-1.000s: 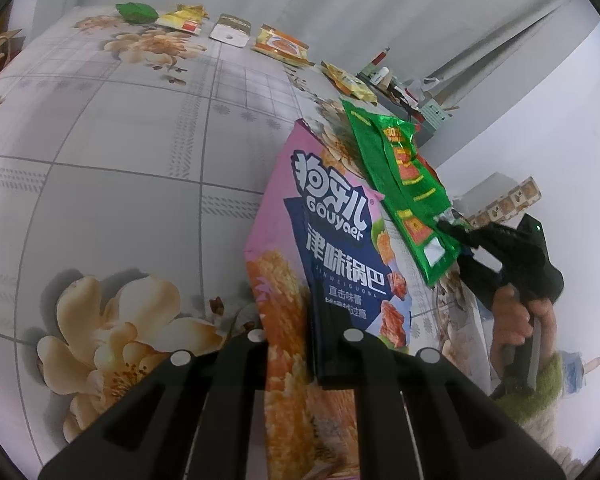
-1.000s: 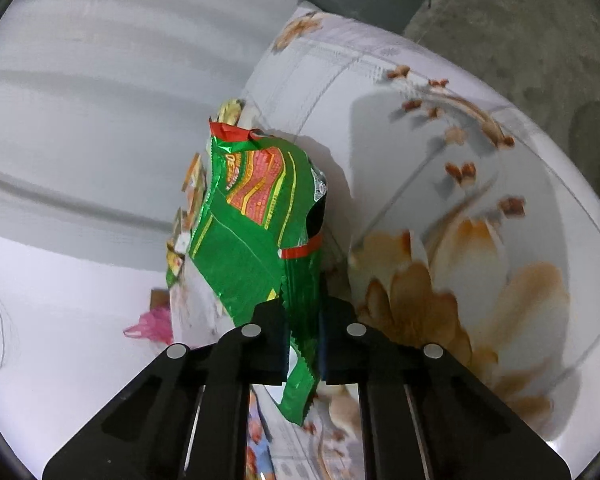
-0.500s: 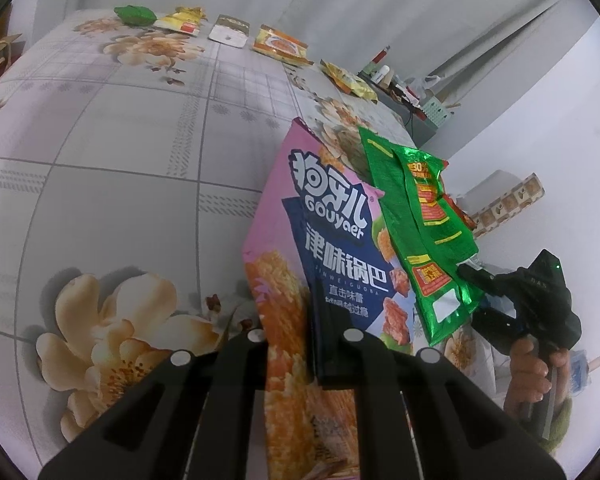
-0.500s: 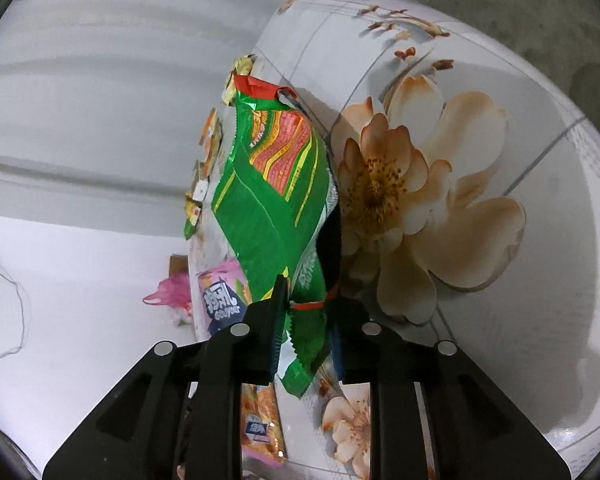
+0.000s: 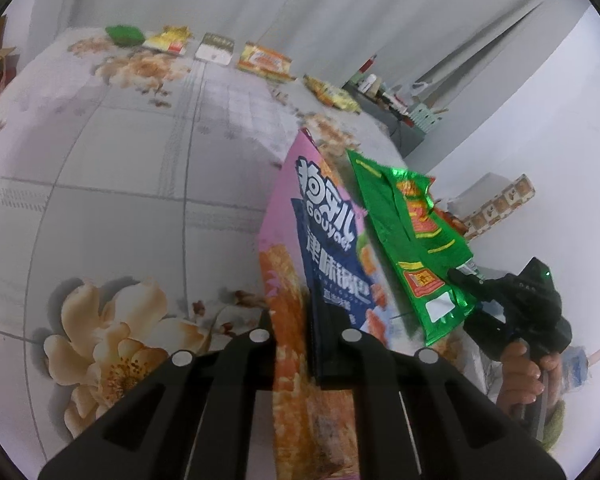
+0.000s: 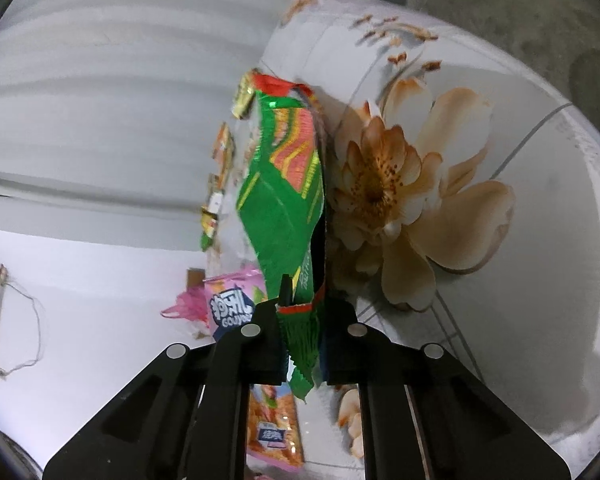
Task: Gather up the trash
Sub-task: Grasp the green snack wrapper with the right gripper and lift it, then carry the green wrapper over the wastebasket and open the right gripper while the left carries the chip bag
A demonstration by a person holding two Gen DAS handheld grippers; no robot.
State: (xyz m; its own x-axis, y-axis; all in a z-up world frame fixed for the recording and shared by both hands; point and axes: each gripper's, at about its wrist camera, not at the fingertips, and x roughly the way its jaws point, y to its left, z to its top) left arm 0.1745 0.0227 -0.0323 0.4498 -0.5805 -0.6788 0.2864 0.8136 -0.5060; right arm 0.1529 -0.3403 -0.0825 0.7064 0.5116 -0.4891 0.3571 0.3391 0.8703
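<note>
- Left tool [image 5: 306,334]: closed on the pink snack bag [image 5: 320,264]. The bag's lower part is clamped between the two fingers; the rest rises upright ahead of the fingertips, printed face turned toward the right side of the left wrist view.
- Right tool [image 6: 300,316]: closed on the green snack bag [image 6: 288,200]. The crimped bottom edge with its red stripe sits between the fingers, and a short length hangs below them. The bag body extends forward and up from the fingertips.
- In the left wrist view the green snack bag [image 5: 412,248] is held in the air just to the right of the pink snack bag, the two overlapping in the frame; contact between them cannot be determined.
- The right tool [image 5: 466,280] is visible in the left wrist view, gripping the lower corner of the green bag, with the person's hand [image 5: 520,372] on its handle.
- Both bags are held above the bed [image 5: 120,168], which carries a floral sheet.
- Remaining wrappers [image 5: 264,60] lie in a row along the far edge of the bed, well apart from both tools.
- In the right wrist view the pink snack bag [image 6: 236,304] appears below and left of the green bag.
</note>
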